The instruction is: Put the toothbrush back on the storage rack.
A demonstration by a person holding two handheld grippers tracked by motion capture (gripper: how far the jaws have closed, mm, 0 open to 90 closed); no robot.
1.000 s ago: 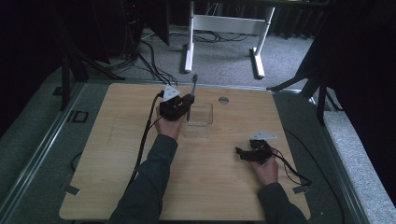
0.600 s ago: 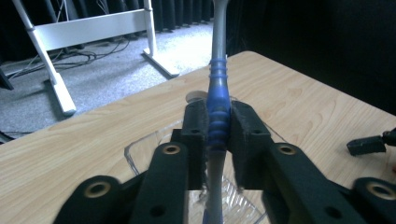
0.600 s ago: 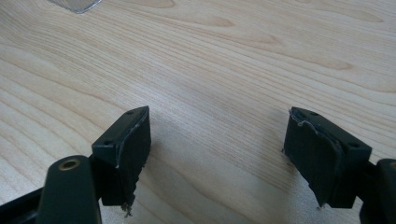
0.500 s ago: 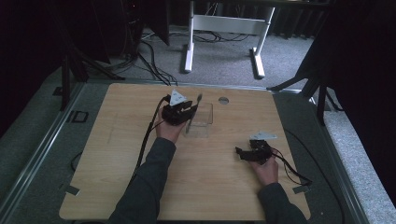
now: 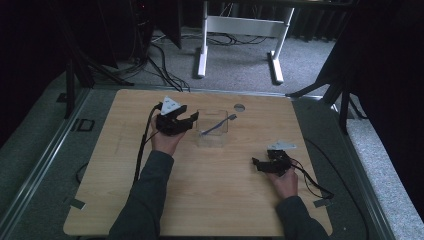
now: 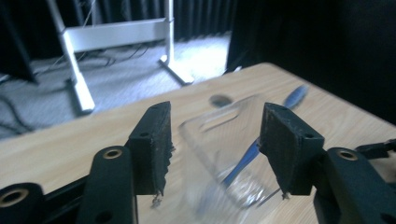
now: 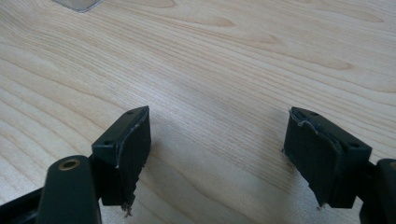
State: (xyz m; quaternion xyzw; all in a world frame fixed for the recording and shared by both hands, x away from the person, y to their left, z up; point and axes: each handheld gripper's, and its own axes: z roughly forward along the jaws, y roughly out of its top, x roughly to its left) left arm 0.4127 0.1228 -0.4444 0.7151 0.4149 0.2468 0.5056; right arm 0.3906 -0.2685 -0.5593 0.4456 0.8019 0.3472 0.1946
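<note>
left gripper (image 5: pixel 192 119) has pulled back to 9 o'clock of clear box (image 5: pixel 212 128), jaws apart | blue tool (image 5: pixel 216 125) left inside, looks released | right gripper (image 5: pixel 258 164) idle, jaws apart, empty

- Left gripper (image 5: pixel 189 121): black body, grey three-cornered plate on top, black cable trailing near.
- Right gripper (image 5: pixel 260 165): black, grey plate, thin black cable.
- Jaw pads: black, worn, frayed edges; brass-ringed holes behind them.
- Dark grey long sleeves (image 5: pixel 145 200).

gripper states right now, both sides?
Left gripper: open, jaws on either side of the clear container, not closed on it.
Right gripper: open, empty, over the table.
</note>
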